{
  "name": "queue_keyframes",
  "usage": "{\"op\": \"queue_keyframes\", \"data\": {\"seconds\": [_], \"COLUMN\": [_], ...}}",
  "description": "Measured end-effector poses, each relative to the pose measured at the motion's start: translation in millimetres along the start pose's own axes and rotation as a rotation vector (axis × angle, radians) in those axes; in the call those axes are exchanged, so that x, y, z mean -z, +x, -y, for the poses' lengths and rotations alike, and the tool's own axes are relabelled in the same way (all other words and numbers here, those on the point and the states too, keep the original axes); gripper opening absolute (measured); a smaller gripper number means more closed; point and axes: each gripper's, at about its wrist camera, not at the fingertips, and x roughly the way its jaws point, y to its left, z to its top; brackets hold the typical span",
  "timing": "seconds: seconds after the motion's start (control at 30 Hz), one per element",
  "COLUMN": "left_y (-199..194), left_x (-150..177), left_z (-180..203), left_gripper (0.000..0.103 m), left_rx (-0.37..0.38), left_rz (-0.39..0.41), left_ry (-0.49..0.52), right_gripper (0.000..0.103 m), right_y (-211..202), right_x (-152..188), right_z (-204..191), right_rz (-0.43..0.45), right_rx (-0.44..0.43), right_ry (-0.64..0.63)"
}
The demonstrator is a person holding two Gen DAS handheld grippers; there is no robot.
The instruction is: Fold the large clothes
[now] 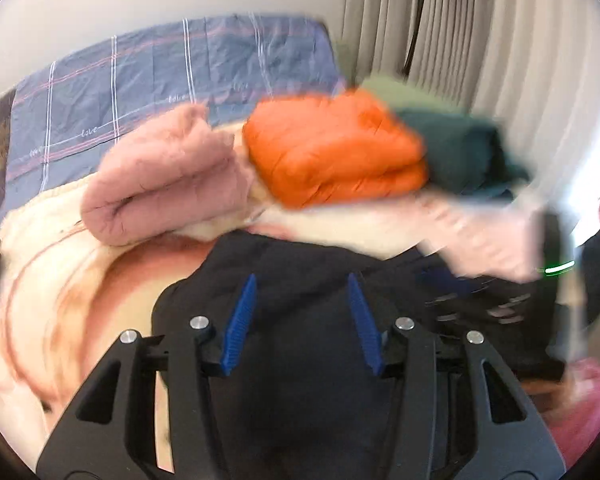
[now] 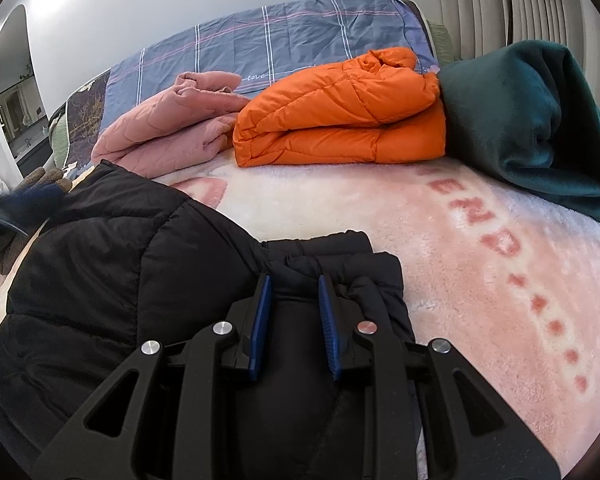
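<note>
Your right gripper [image 2: 294, 292] sits low over the black puffer jacket [image 2: 112, 264], its blue fingers [image 2: 260, 320] a narrow gap apart with dark fabric between them near the gathered cuff [image 2: 340, 258]; whether they actually pinch that fabric cannot be told. Your left gripper [image 1: 302, 290] hangs over the same black puffer jacket [image 1: 300, 380] with its jaws spread wide and nothing between the pads; this view is smeared by motion blur.

The jacket lies on the bed, on a fluffy pink-and-cream blanket [image 2: 480, 280] with red lettering, and fills the near left of the right wrist view, its sleeve end bunched just ahead of your right gripper.

Past the jacket, three folded pieces sit in a row across the blanket: a pink quilted garment [image 2: 168, 136] on the left, an orange down jacket [image 2: 340, 116] touching it in the middle, and a dark green fleece [image 2: 540, 120] pressed against the orange one on the right.

Behind them lies blue plaid bedding [image 2: 284, 40] printed with "love", then the pale wall, with a pleated curtain [image 2: 540, 0] at the far right.
</note>
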Motion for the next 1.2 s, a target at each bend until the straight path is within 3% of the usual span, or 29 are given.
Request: {"op": "queue_keyframes", "data": {"seconds": [0.03, 0.1, 0.8, 0.97, 1.07, 1.13, 1.2], "left_y": [24.7, 43.8, 38.2, 36.9, 36.3, 35.7, 35.1], "left_x": [6.9, 21.9, 38.2, 39.0, 38.8, 39.0, 39.0], "left_z": [2.5, -3.1, -0.6, 0.8, 0.8, 1.3, 0.9], "left_gripper": [0.057, 0.057, 0.057, 0.057, 0.057, 0.057, 0.057], "left_rx": [-0.043, -0.019, -0.055, -0.061, -0.066, -0.071, -0.068], "left_rz": [-0.057, -0.062, -0.024, -0.02, -0.017, -0.015, -0.012], "left_ry": [0.046, 0.046, 0.074, 0.085, 0.088, 0.091, 0.09], "right_gripper": [0.025, 0.025, 0.026, 0.029, 0.03, 0.034, 0.035], "right_y": [-0.3, -0.1, -2.4, -43.8, -78.3, -82.9, -70.9], "right_x": [-0.4, -1.5, -2.2, -4.9, 6.4, 17.9, 33.5], "right_z": [0.7, 1.2, -2.3, -19.7, -33.2, -43.9, -49.5], "right_rz": [0.001, -0.003, -0.008, 0.03, 0.063, 0.037, 0.016], "right_rx": [-0.001, -0.006, 0.008, 0.038, -0.074, -0.104, -0.054], "right_ry": [0.005, 0.016, -0.021, -0.121, -0.159, -0.211, -0.25]}}
